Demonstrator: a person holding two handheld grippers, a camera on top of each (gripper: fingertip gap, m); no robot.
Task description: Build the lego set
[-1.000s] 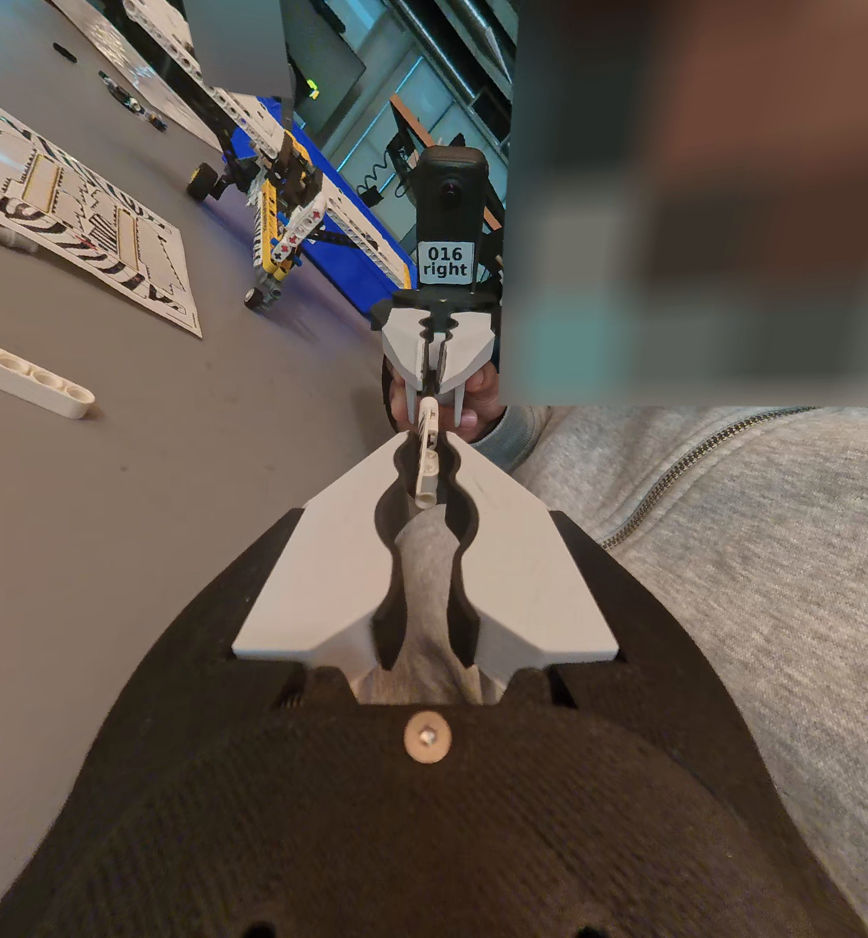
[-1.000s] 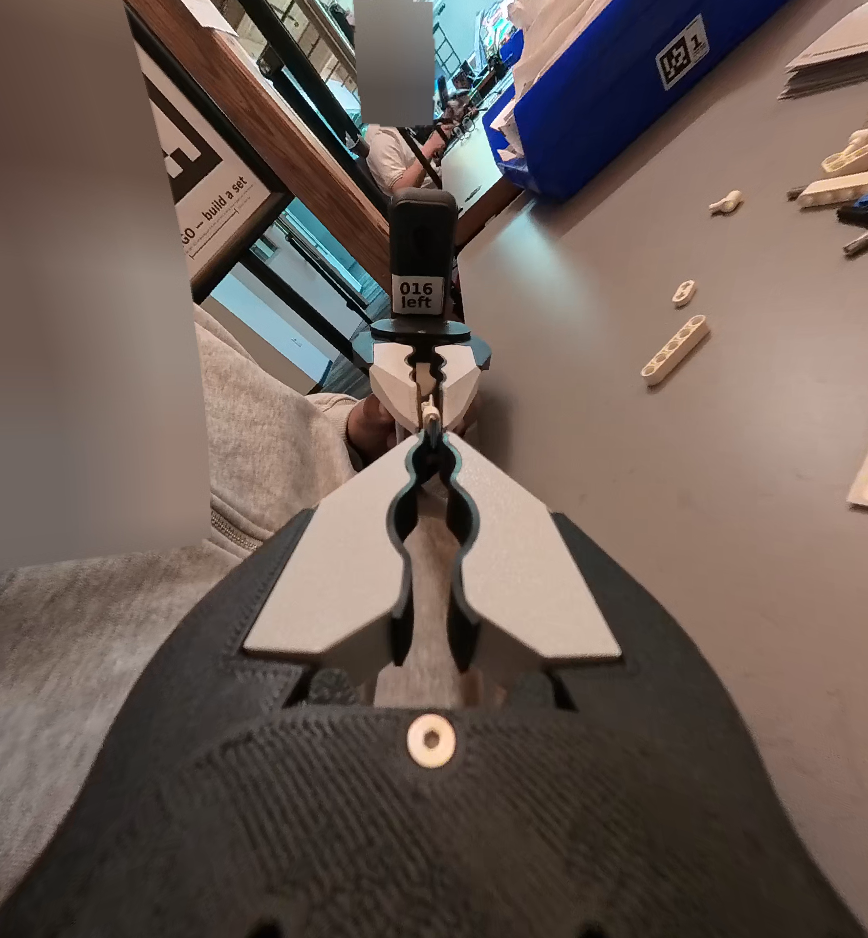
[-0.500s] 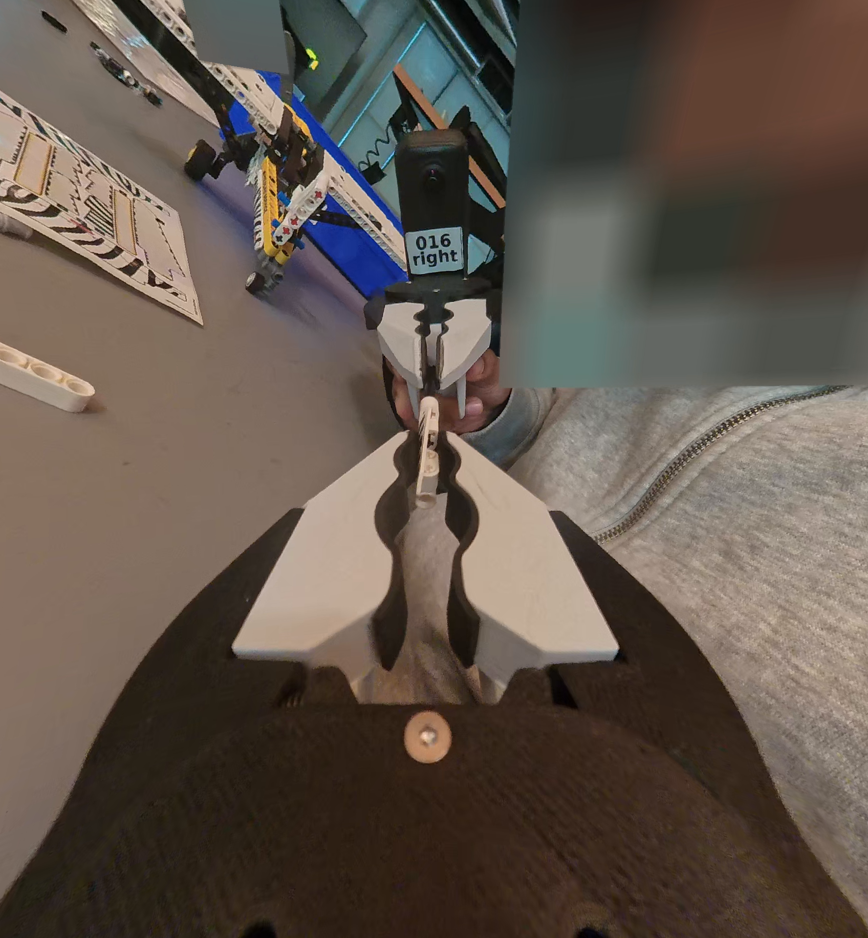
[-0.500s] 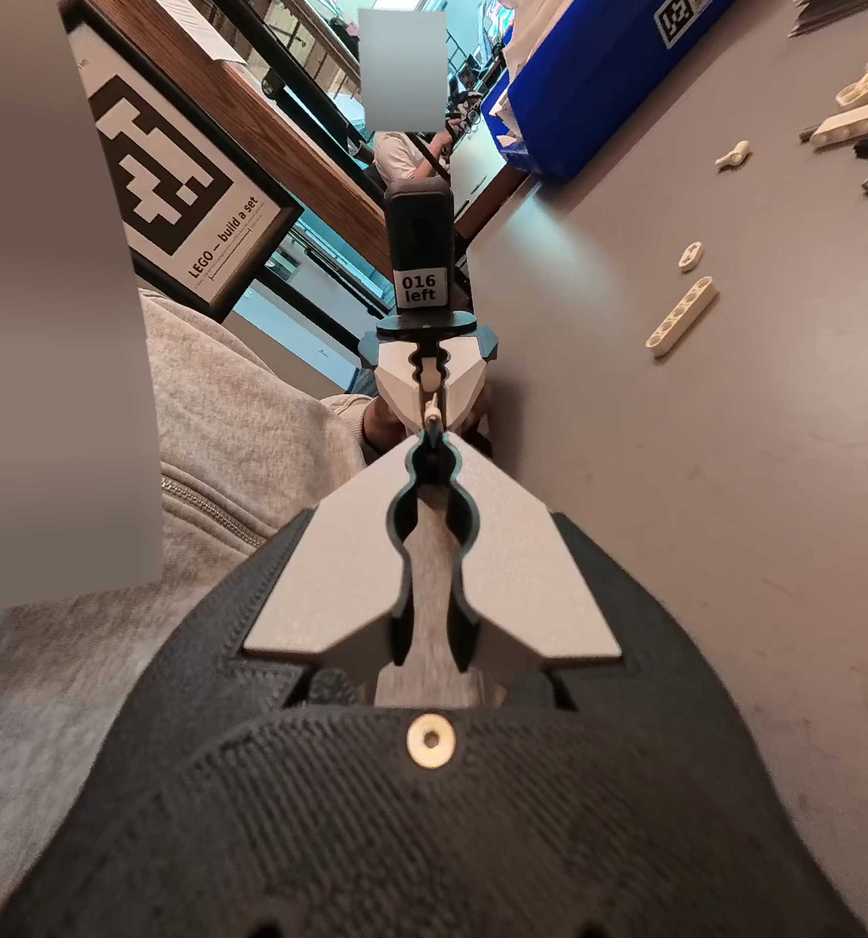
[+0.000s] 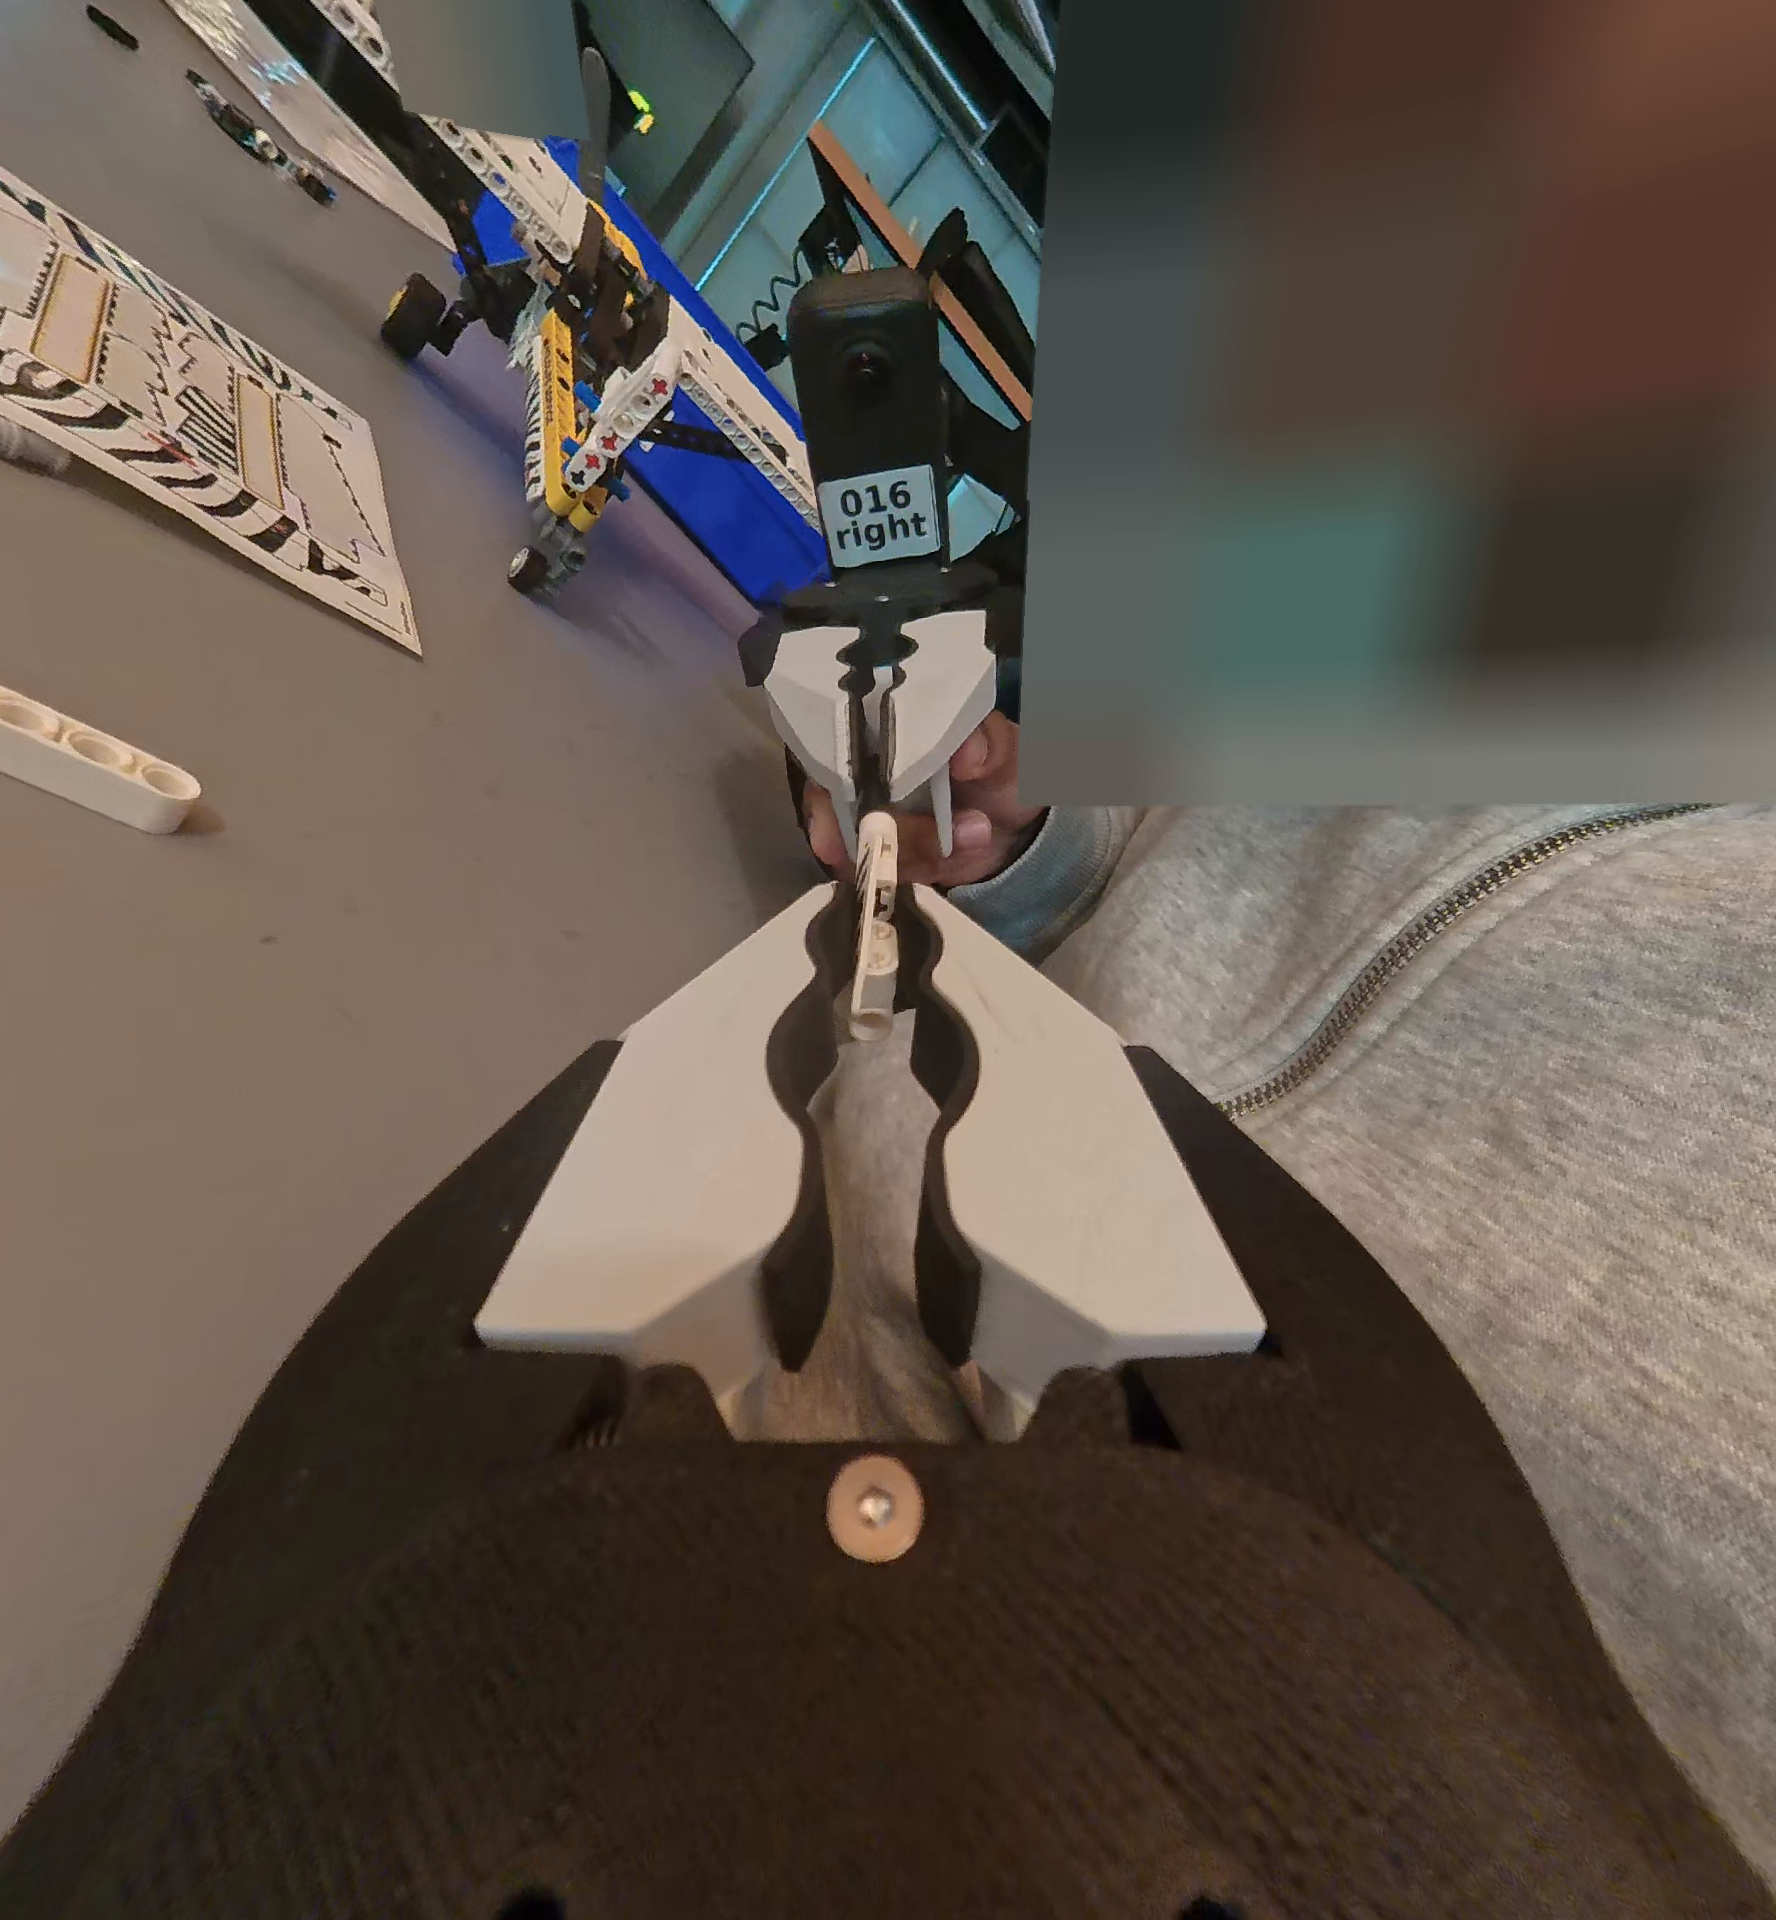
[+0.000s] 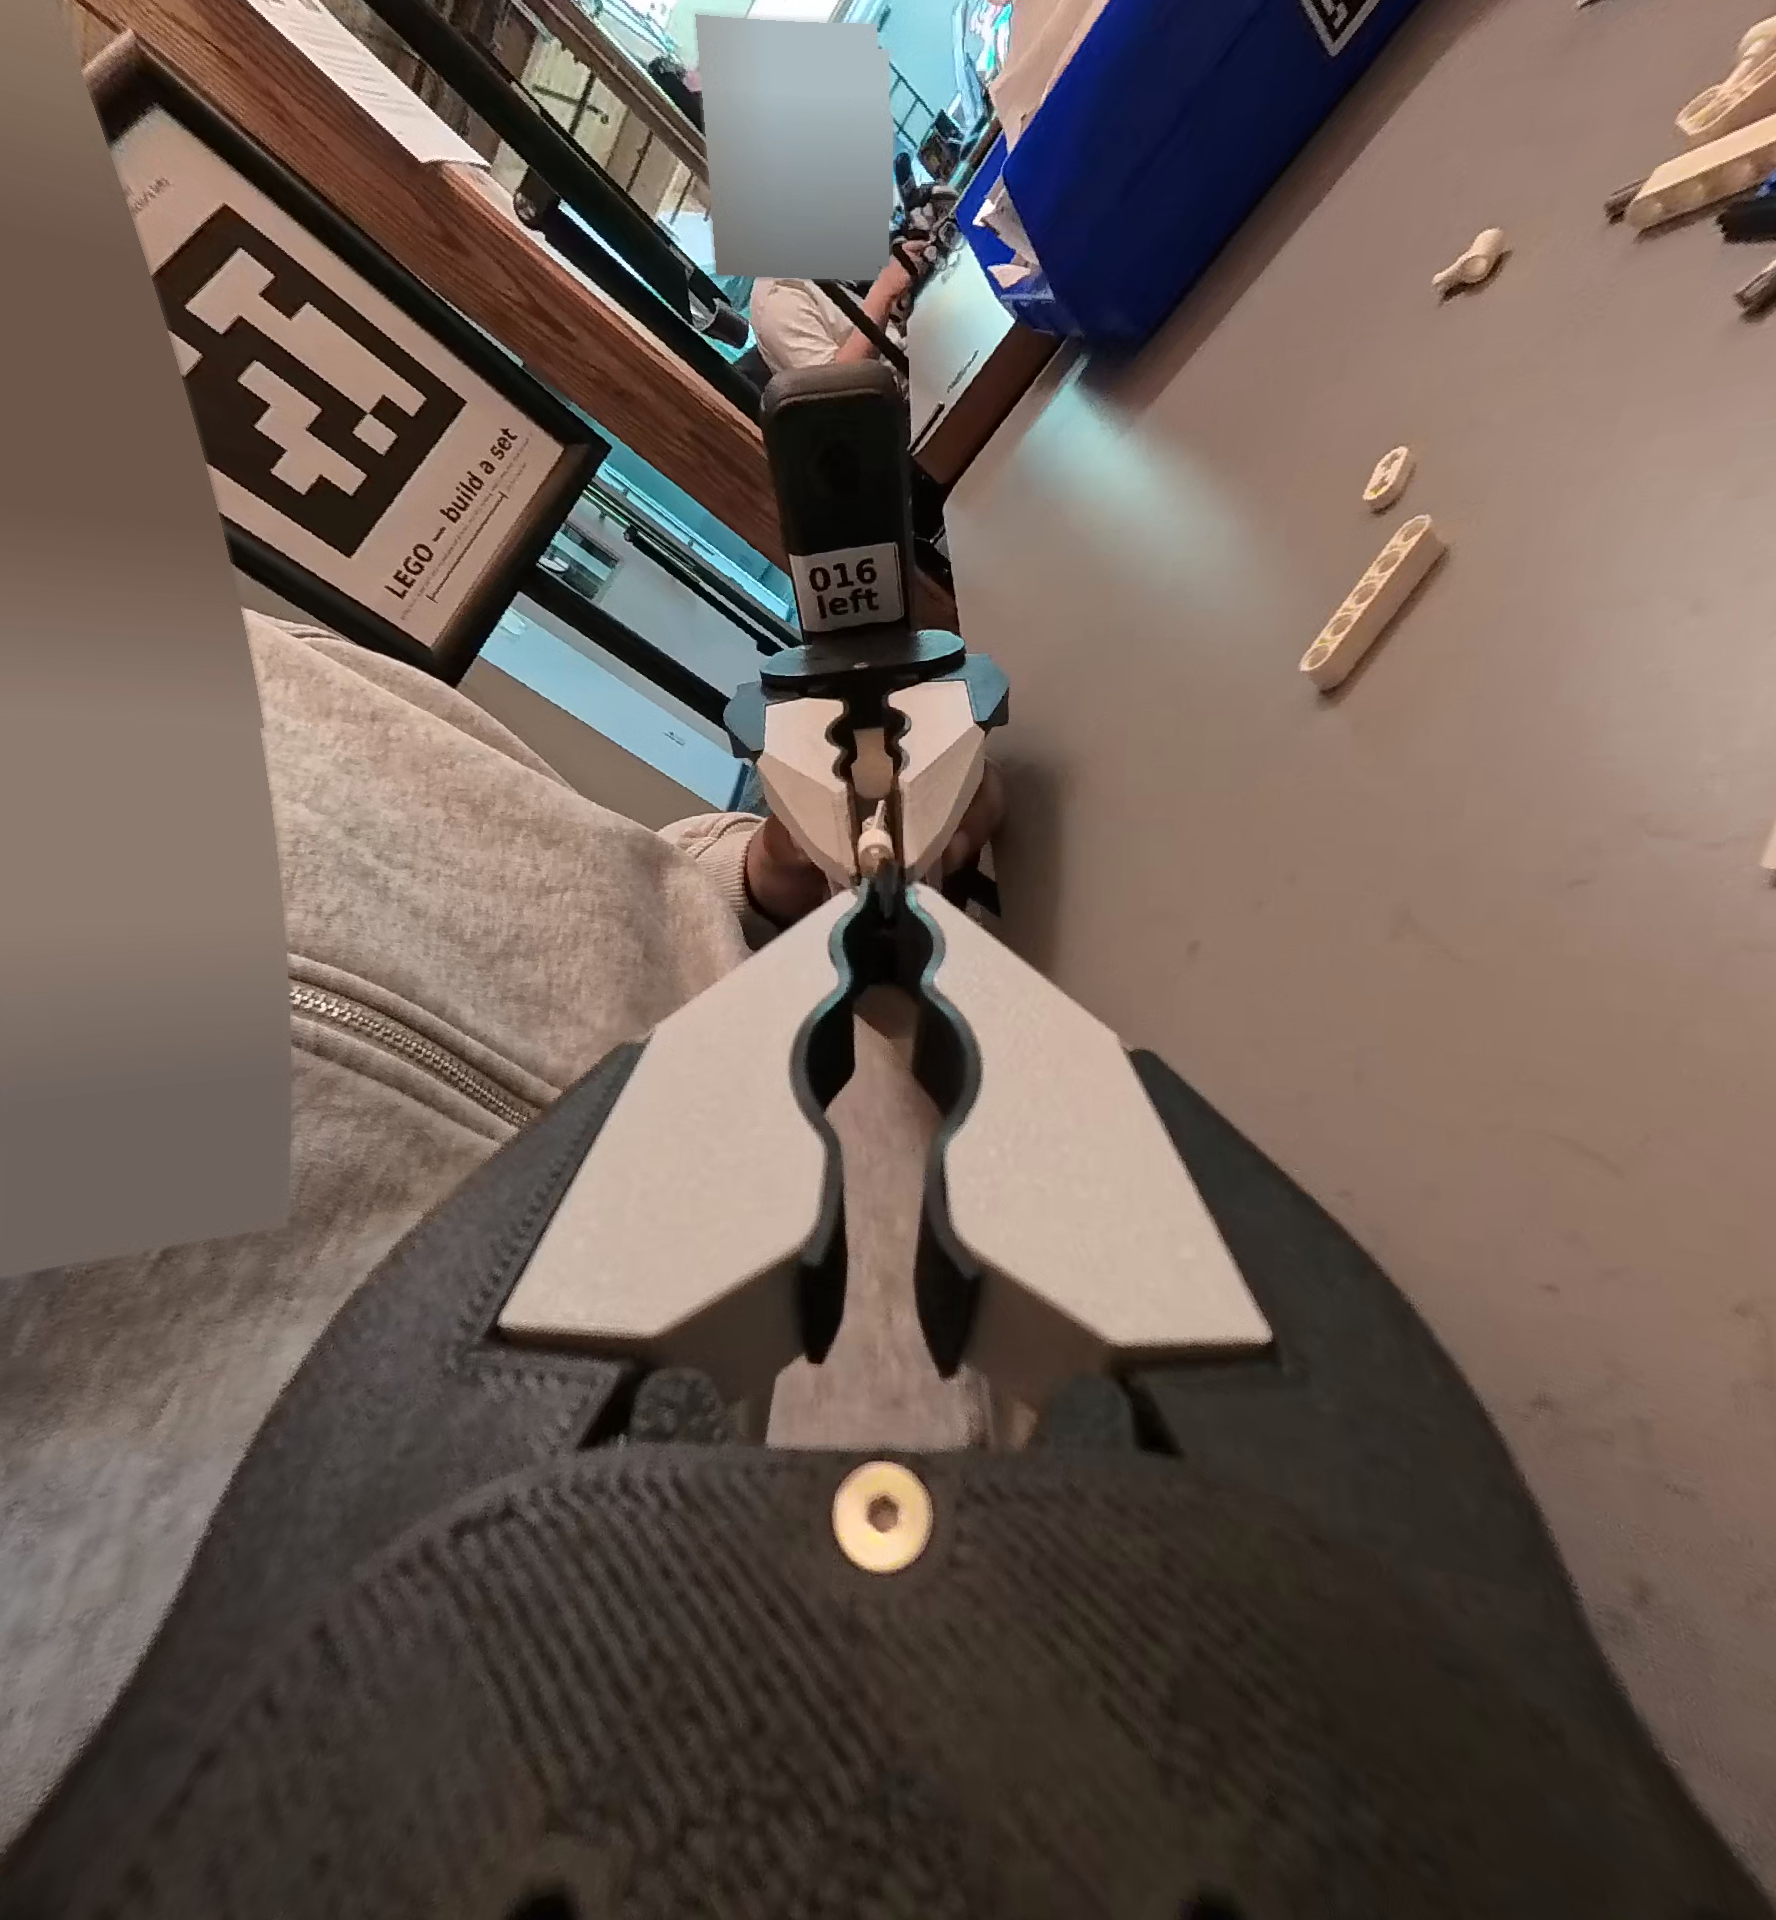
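My left gripper (image 5: 876, 906) is shut on a small white Lego beam (image 5: 871, 966) that stands on end between its tips. My right gripper (image 6: 882, 902) faces it tip to tip, shut on a small black piece (image 6: 885, 891) that meets the beam's far end. In the left wrist view the right gripper (image 5: 879, 805) sits just beyond the beam. In the right wrist view the left gripper (image 6: 876, 857) holds the white beam (image 6: 872, 837). Both are held in the air over a grey-sleeved lap at the table edge.
On the grey table (image 5: 344, 935) lie a half-built yellow, white and black Lego model (image 5: 577, 416), a printed sheet (image 5: 157, 416), a long white beam (image 5: 63, 740) and a blue bin (image 5: 728, 488). The right wrist view shows a white beam (image 6: 1372, 603), small white parts (image 6: 1388, 478) and a framed sign (image 6: 344, 447). Only a small space, under 4 cm, lies between the two pairs of fingers.
Both grippers stay tip to tip on the same pieces. The pair has tilted and shifted slightly, so the table and background have slid in both views.
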